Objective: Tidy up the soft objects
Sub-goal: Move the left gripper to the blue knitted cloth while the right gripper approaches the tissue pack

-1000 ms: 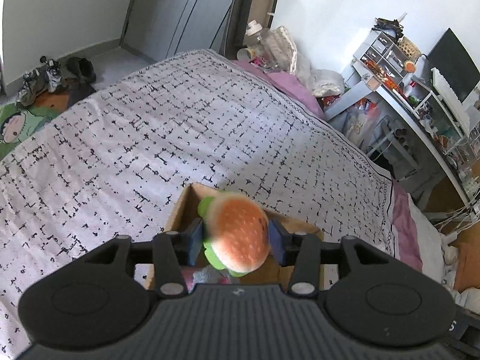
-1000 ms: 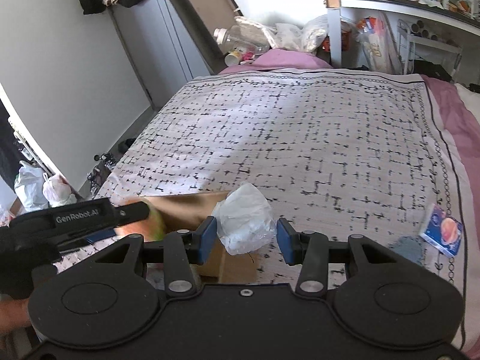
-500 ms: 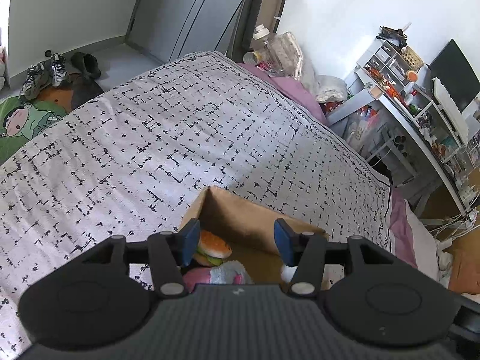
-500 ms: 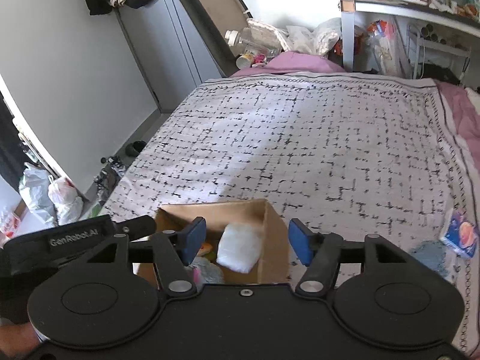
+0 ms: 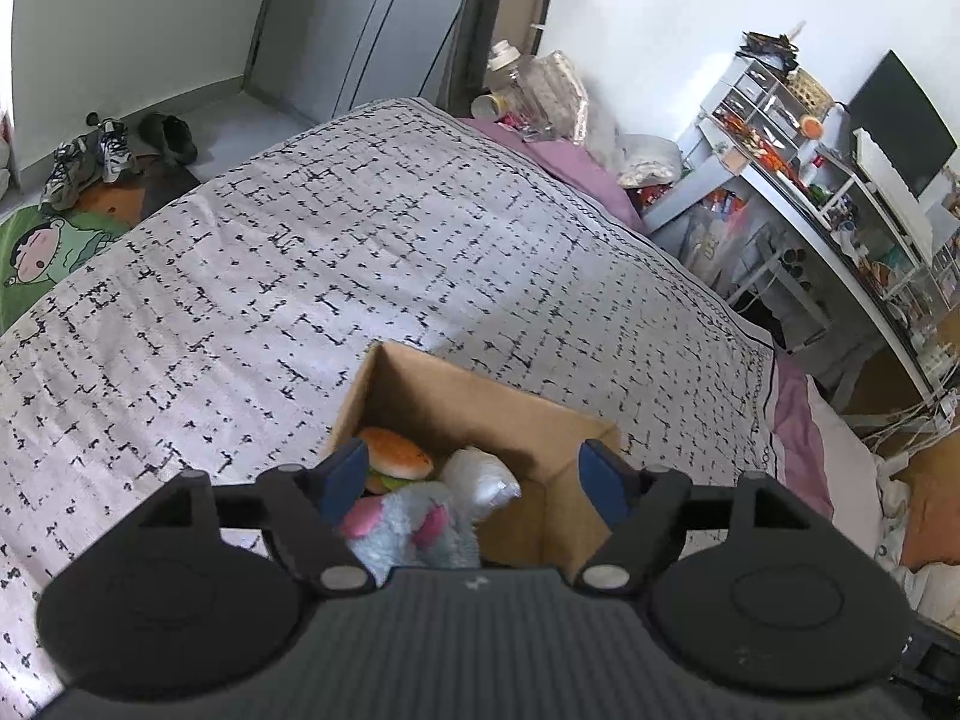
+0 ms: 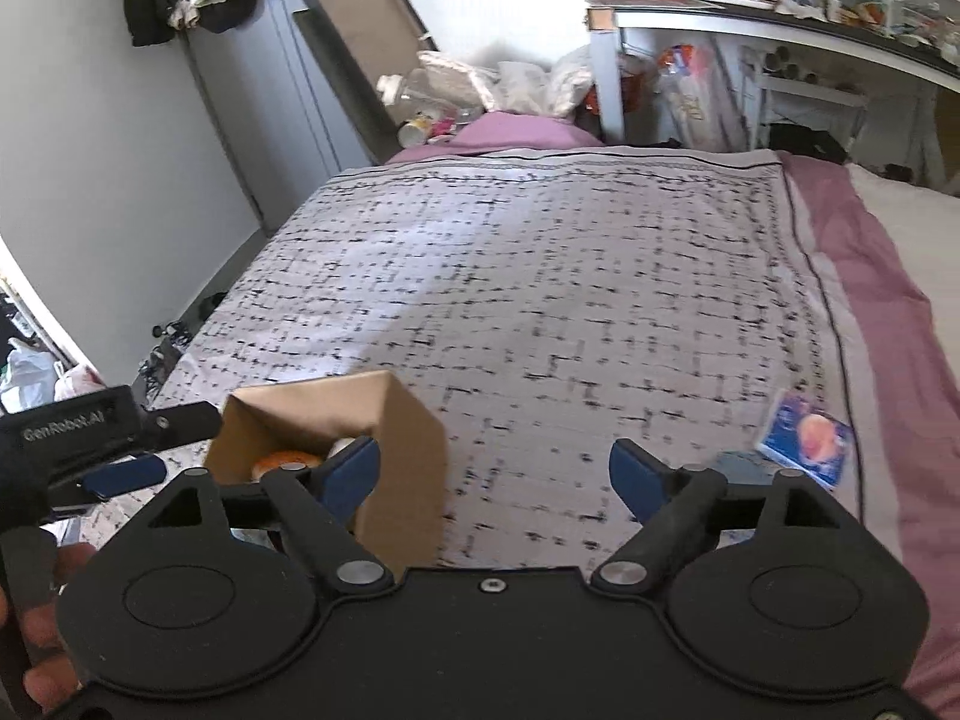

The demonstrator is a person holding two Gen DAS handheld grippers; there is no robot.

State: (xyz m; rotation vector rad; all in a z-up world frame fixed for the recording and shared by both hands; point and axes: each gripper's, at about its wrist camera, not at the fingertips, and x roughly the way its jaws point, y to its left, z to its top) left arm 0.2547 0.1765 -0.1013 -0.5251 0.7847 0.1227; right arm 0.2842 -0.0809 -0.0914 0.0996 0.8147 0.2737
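The left hand-held gripper (image 5: 471, 477) is hanging wide and empty right over the cardboard box (image 5: 528, 414), where the burger plush (image 5: 396, 461), the white bag (image 5: 483, 480) and a grey-and-pink plush (image 5: 408, 531) are lying just below its fingers. The right hand-held gripper (image 6: 495, 471) is spread wide too, holding nothing, with the box off its left finger. Ahead and to its right on the bed (image 6: 540, 312), a blue packet (image 6: 807, 438) is lying flat beside a grey item (image 6: 741, 465), so I'd judge the right hand nearer.
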